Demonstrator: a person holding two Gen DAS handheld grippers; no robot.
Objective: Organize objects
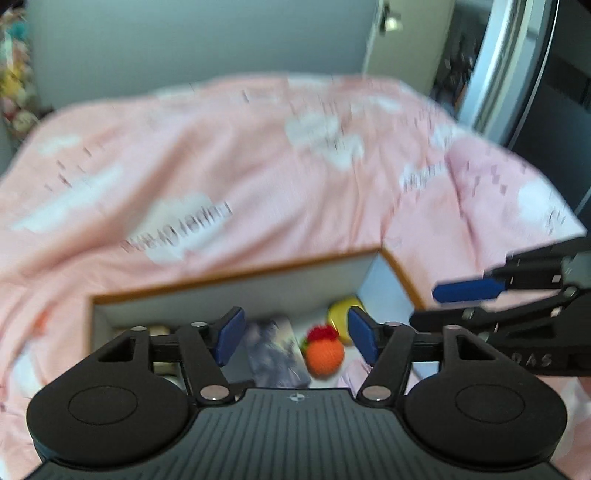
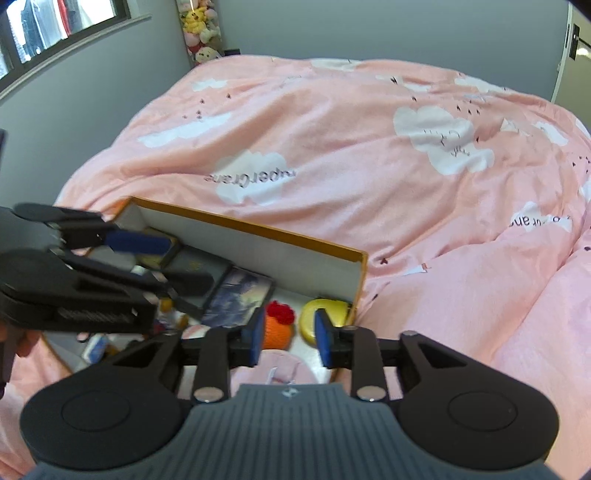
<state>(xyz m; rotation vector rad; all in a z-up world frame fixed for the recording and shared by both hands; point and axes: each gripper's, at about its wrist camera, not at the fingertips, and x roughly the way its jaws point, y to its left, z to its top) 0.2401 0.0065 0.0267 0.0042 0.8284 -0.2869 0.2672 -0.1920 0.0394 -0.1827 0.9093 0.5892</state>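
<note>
Landmark: an open box (image 2: 258, 240) with orange-brown edges and pale inner walls lay on the bed, on a pink quilt (image 2: 369, 147) printed with white clouds.
Crocheted ball: you had an orange crocheted ball (image 2: 279, 330) with a red tuft on top inside the box, on its white floor near the right-hand end wall; it looked round, soft and knitted.
Yellow thing: a glossy yellow rounded thing (image 2: 325, 314) sat in the box just beside the ball, between it and the end wall.
Picture card: a dark-framed card with a bluish picture (image 2: 240, 297) lay flat in the box on the ball's other side.
Other contents: further along the box, past the card, lay dark flat cases and small bits too blurred to name.
Your left gripper (image 1: 295, 332): its blue-padded fingers were spread wide above the box, with nothing pinched; the ball and card showed below the gap.
Your right gripper (image 2: 288, 336): its fingers stood partly apart over the box's near edge, pinching nothing; the ball showed past the left pad.
Far corner: plush toys (image 2: 199, 29) were stacked well beyond the box, against the grey wall.
</note>
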